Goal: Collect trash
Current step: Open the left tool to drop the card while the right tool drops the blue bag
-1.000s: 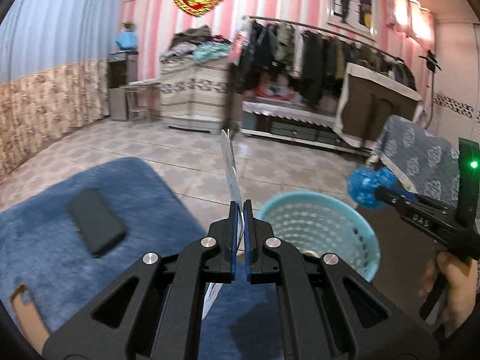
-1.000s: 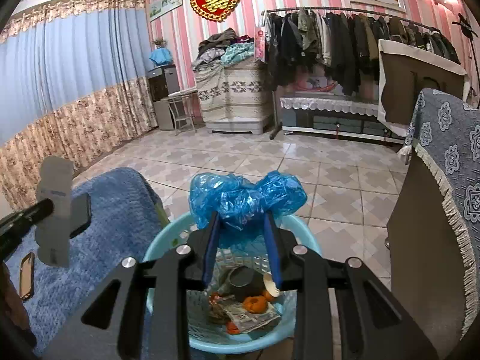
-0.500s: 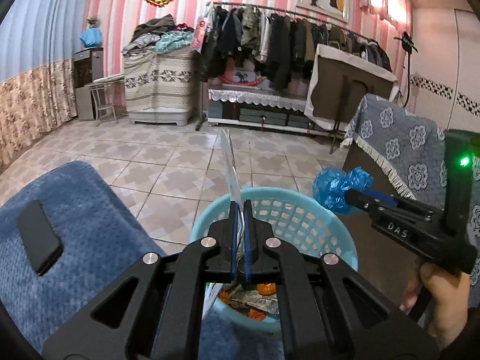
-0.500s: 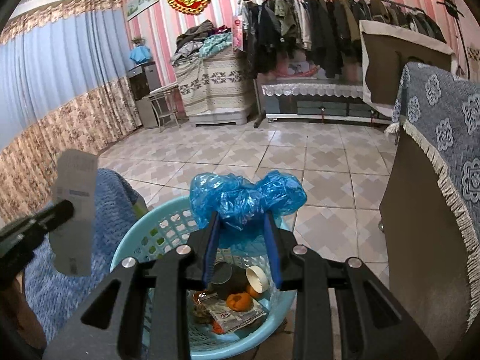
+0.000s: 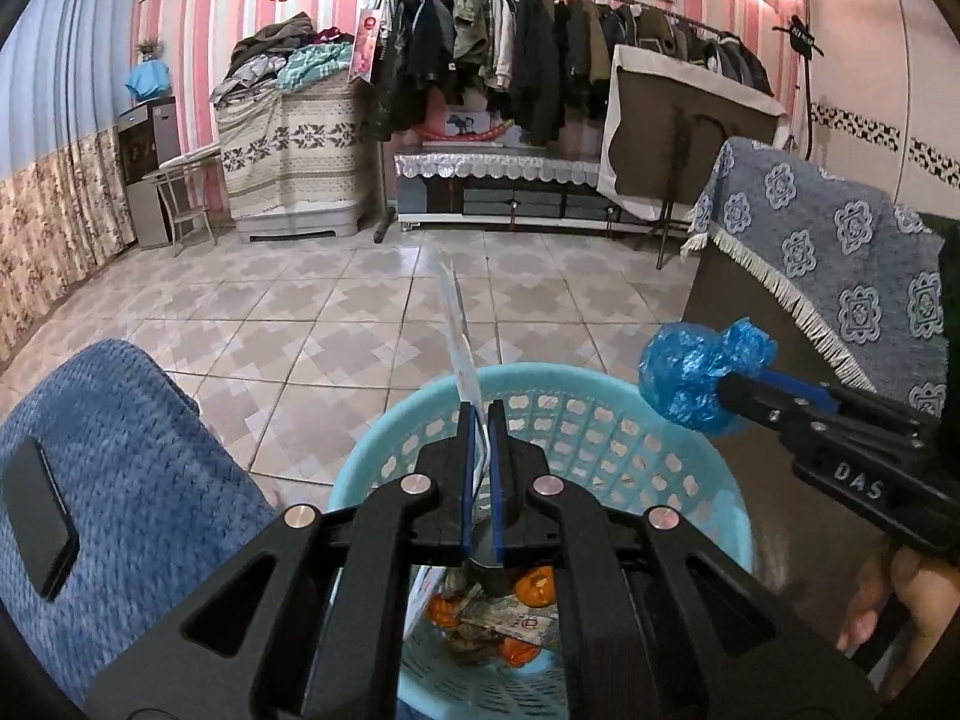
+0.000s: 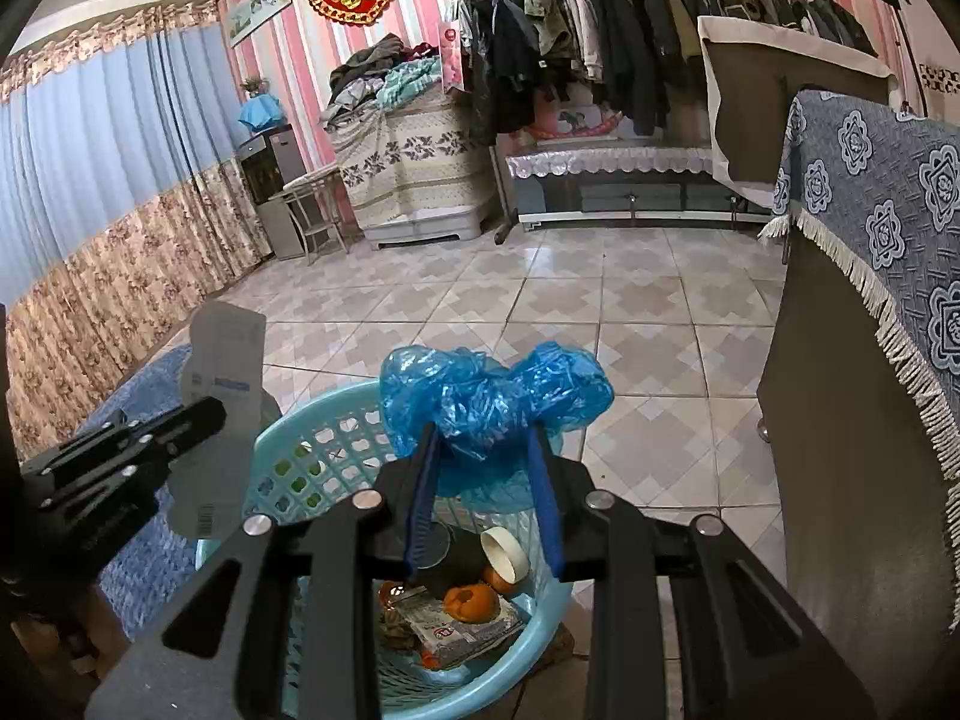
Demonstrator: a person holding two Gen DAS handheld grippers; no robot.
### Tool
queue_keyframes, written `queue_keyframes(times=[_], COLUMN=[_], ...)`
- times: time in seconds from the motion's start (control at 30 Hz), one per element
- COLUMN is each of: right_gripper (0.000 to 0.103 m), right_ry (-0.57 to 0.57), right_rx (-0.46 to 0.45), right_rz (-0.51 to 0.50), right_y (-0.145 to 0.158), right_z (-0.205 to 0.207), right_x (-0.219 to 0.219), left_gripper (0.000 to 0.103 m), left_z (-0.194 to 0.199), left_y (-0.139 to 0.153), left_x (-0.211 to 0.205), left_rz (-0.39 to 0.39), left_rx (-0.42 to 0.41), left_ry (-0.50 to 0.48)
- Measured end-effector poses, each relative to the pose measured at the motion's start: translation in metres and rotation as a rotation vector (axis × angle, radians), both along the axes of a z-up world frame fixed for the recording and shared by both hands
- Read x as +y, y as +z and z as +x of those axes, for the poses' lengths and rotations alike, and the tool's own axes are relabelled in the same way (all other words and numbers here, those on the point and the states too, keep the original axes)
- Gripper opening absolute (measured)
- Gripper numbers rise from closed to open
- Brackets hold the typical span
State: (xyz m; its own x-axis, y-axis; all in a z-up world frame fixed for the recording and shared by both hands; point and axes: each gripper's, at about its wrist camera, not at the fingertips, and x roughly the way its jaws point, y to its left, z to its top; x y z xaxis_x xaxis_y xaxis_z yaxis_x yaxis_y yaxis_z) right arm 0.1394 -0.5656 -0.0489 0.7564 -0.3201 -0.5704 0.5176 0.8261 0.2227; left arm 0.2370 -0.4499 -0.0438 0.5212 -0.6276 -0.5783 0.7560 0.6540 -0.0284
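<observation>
I am at the drop-off step: both pieces of trash hang over the round light-blue plastic mesh basket (image 6: 312, 450), and my judgement is that the next move is simply to let go, one side at a time, so each piece falls inside the rim and not onto the tiled floor beside it.

My left tongs (image 5: 478, 420) are pinched almost closed on a thin white paper slip with a barcode (image 6: 225, 372), held edge-up just above the basket's near rim. The slip is light and stiff, so I expect it may flutter; lowering it a little into the basket first would help.

My right tongs (image 6: 483, 450) stand at a moderate width, squeezing a crumpled blue plastic bag (image 6: 492, 396) directly above the basket's middle. Already at the basket's bottom lie orange peel (image 6: 471, 603), a printed wrapper (image 6: 456, 630) and a small white cup (image 6: 504, 552).
</observation>
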Motion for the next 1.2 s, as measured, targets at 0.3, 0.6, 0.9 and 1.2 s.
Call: queue_keyframes(times=[0.3,0.6,0.9,1.2], right_gripper=[0.03,0.03,0.031,0.093], right_ry=[-0.002,0.017,0.043,-0.009], right_rx=[0.002,0.029,0.07,0.087], right_rz=[0.016,-0.017,-0.058,-0.066], right_y=[-0.003,-0.004,-0.01,-0.011], right_z=[0.002,0.014,0.038,0.04], right_x=[0.0,0.011,0.03,0.033], left_gripper=[0.053,0.088,0.098,0.098], left_z=[0.003,0.018,0.041,0.038], left_y=[0.004,0.023,0.038,0.043], left_x=[0.001,0.032,0.085,0.135], left_rz=[0.032,0.018,-0.02,-0.041], left_rx=[-0.058,-0.117,-0.091,-0.056], left_ry=[0.053,0.187,0.336,0.446])
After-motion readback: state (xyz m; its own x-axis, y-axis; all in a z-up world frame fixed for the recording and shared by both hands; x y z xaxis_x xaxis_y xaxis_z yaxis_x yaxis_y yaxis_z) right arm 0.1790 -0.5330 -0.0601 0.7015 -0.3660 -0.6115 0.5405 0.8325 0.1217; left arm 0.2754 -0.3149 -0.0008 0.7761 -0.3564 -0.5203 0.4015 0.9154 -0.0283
